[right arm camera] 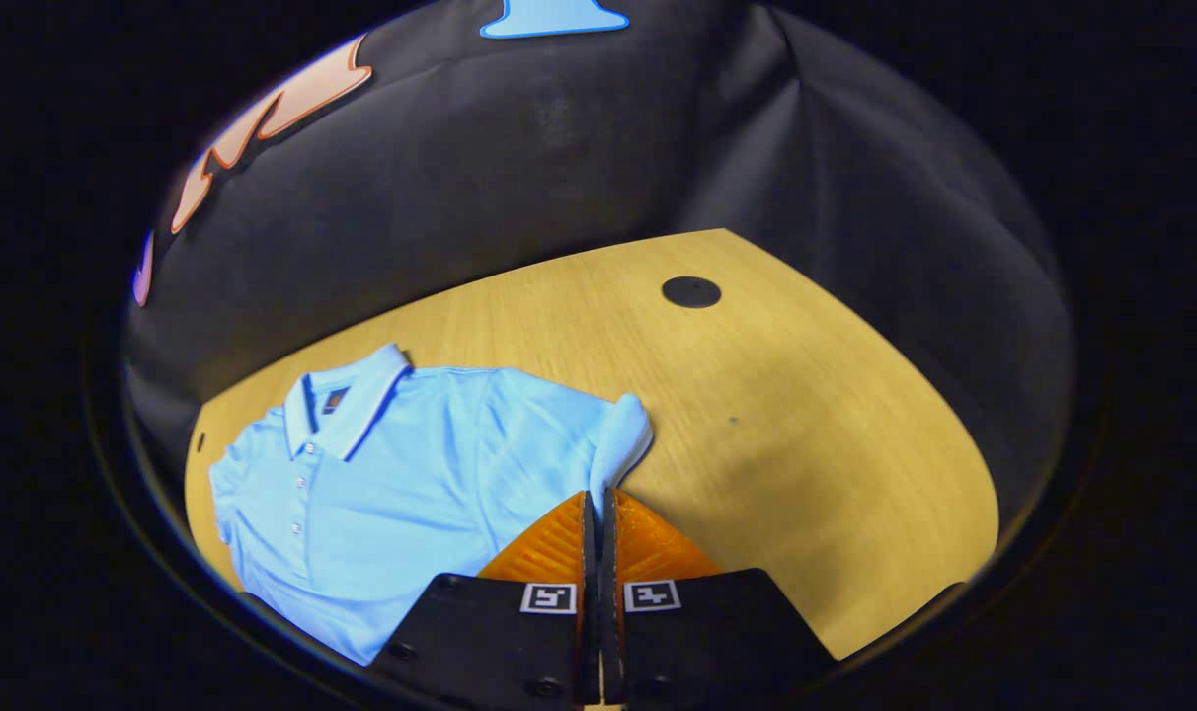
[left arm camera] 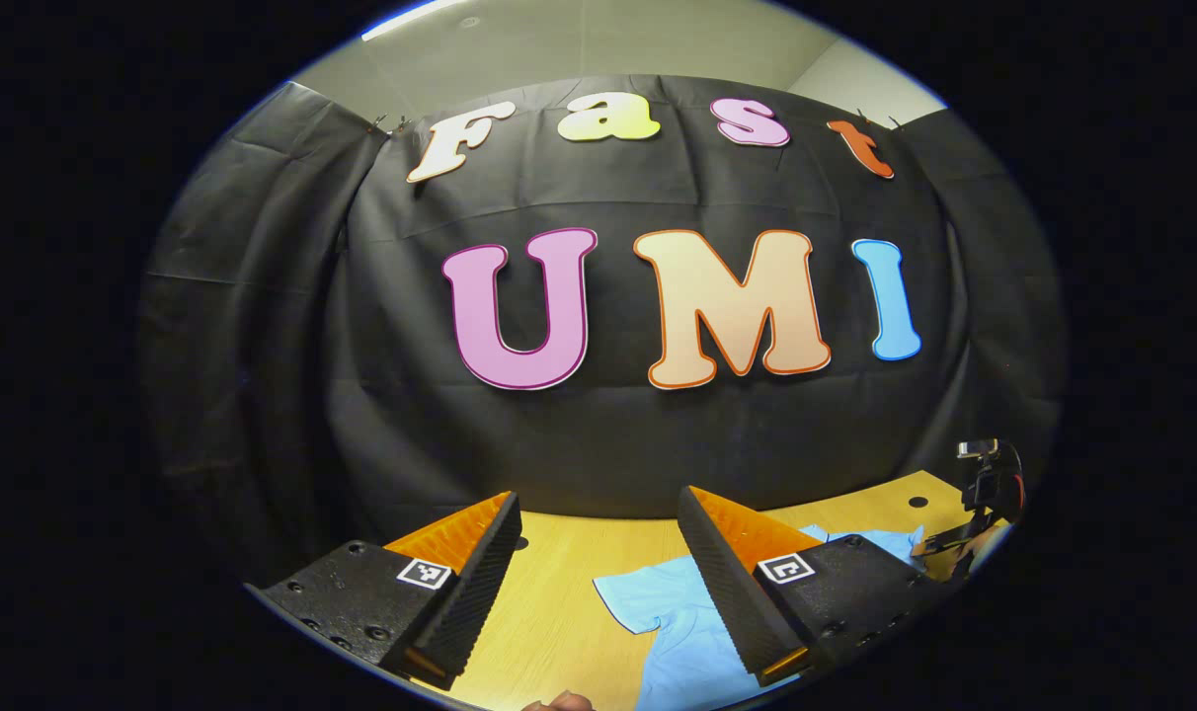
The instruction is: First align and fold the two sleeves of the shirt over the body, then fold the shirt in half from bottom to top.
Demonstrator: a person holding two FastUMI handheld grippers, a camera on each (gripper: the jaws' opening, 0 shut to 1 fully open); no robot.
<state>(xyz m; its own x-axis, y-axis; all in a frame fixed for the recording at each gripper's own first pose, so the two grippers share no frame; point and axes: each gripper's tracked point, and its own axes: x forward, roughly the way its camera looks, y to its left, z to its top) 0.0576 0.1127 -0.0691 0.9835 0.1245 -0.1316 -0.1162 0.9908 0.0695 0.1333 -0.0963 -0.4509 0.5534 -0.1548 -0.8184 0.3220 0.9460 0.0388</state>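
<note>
left gripper view: the left gripper (left arm camera: 598, 513) is held raised above the pale wooden table (left arm camera: 559, 592), its jaws spread wide with nothing between them. the light blue short-sleeved polo shirt (left arm camera: 682, 632) is seen low down, partly between the fingers and partly hidden behind the finger on the view's right; one sleeve (left arm camera: 628, 602) lies spread flat on the wood. the other gripper (left arm camera: 984, 494) is seen far off to the right, at the shirt's far edge. the raised, open posture is judged to be a waiting one, ready for a descent onto the near sleeve.

right gripper view: the right gripper (right arm camera: 598, 504) is closed to a narrow slit, and the cuff of the shirt's other sleeve (right arm camera: 623, 444) is seen just ahead of the tips, bunched and lifted off the table (right arm camera: 806, 415). the cloth appears to be pinched between the fingers, though the contact itself is hidden. the shirt (right arm camera: 401, 464) lies face up to the left of the fingers, collar (right arm camera: 347, 400) away from them. a small dark round disc (right arm camera: 690, 291) is set in the wood well beyond the tips. the sleeve is judged to be held so for folding over the body.
</note>
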